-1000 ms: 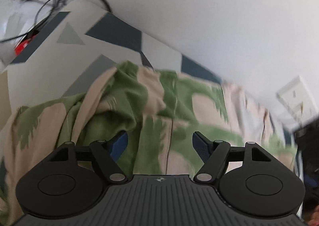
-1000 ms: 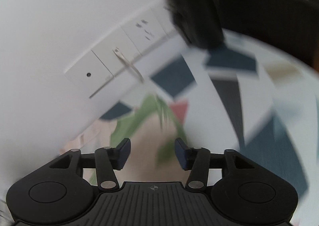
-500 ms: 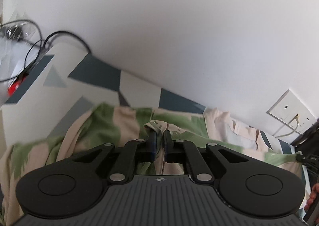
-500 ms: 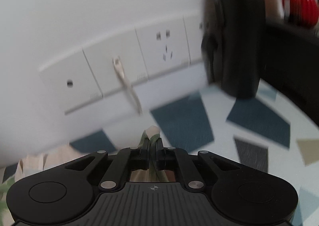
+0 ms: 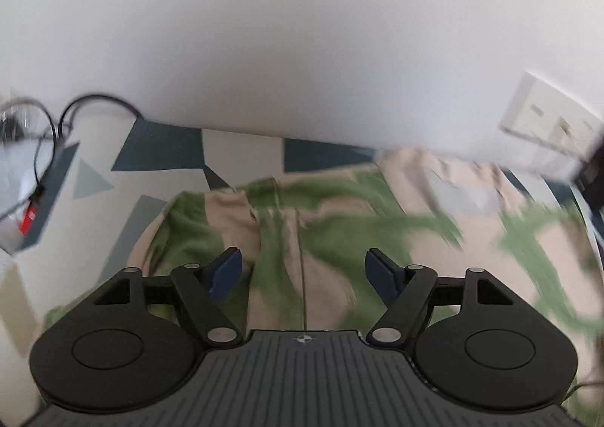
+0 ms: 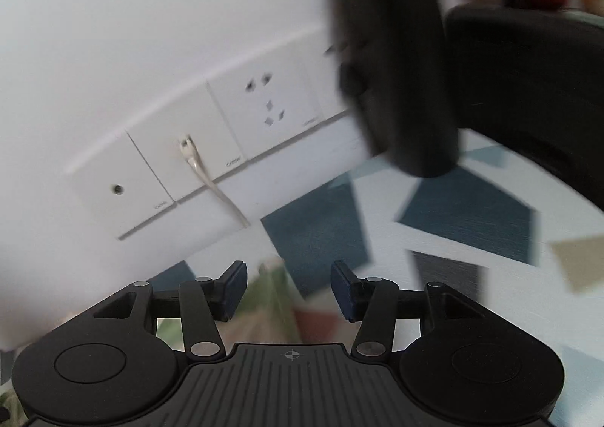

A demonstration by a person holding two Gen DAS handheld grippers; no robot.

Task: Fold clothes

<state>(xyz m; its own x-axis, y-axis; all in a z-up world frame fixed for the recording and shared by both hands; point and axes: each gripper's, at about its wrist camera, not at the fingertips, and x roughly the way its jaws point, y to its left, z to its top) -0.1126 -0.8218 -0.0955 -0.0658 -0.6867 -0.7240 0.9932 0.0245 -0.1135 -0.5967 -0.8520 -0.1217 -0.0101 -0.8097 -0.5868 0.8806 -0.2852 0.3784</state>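
Both jaws reopened, releasing garment [image 5: 339, 238]; right side blurred.

We see a white table [image 5: 241, 149] with blue and grey shapes; on it lie the green-and-cream garment [image 5: 339, 238], black cables [image 5: 94, 104] far left, and a black bottle [image 6: 396, 61] far right.

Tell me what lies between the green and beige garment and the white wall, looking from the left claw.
In the left wrist view, only a bare strip of the patterned tablecloth separates the garment from the wall.
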